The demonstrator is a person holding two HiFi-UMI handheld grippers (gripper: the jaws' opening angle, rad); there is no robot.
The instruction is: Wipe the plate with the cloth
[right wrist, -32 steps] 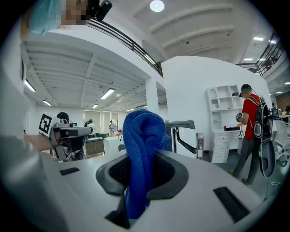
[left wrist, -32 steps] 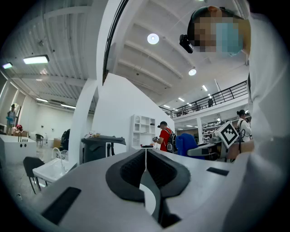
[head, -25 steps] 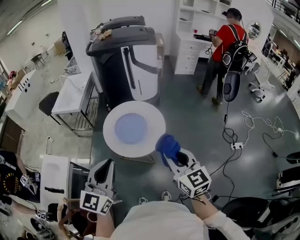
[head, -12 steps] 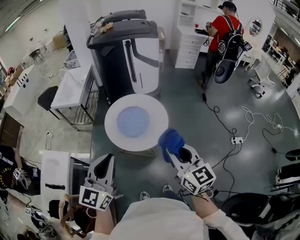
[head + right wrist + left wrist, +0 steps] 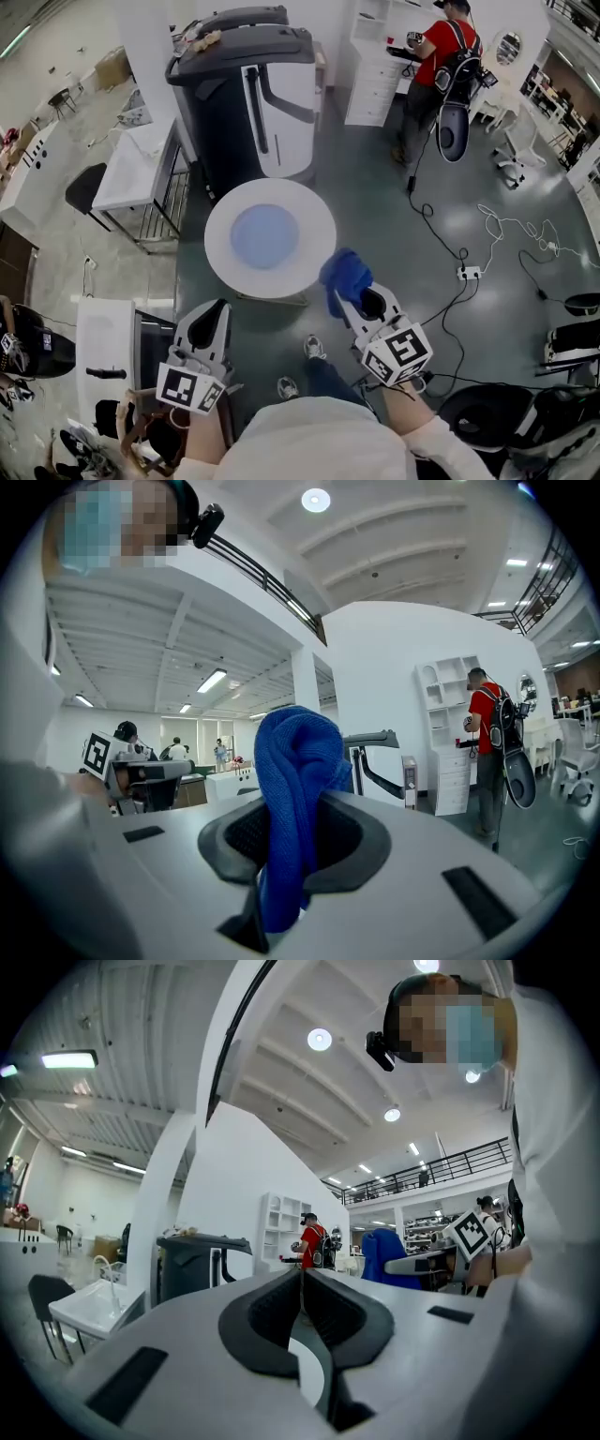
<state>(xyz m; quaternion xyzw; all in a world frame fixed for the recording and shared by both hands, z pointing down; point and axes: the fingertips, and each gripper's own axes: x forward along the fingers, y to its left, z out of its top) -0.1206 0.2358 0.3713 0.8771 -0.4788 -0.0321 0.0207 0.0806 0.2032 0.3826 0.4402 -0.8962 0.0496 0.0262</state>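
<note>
A pale blue plate [image 5: 264, 236] lies in the middle of a small round white table [image 5: 314, 263] in the head view. My right gripper [image 5: 349, 289] is shut on a bunched blue cloth [image 5: 344, 273], which hangs just off the table's near right rim; in the right gripper view the cloth [image 5: 292, 799] stands up between the jaws. My left gripper [image 5: 215, 314] is below the table's near left edge, shut with nothing in it; its jaws [image 5: 302, 1288] meet in the left gripper view.
A large dark grey and white machine [image 5: 248, 98] stands behind the table. White desks [image 5: 136, 178] and a black chair [image 5: 86, 187] are to the left. A person in a red shirt [image 5: 437, 52] stands at white shelving at the back. Cables [image 5: 506, 244] trail over the floor at right.
The view has shifted a little, so the table and plate sit slightly higher and further left. Both grippers hold nearly the same places, the left edging toward the table.
</note>
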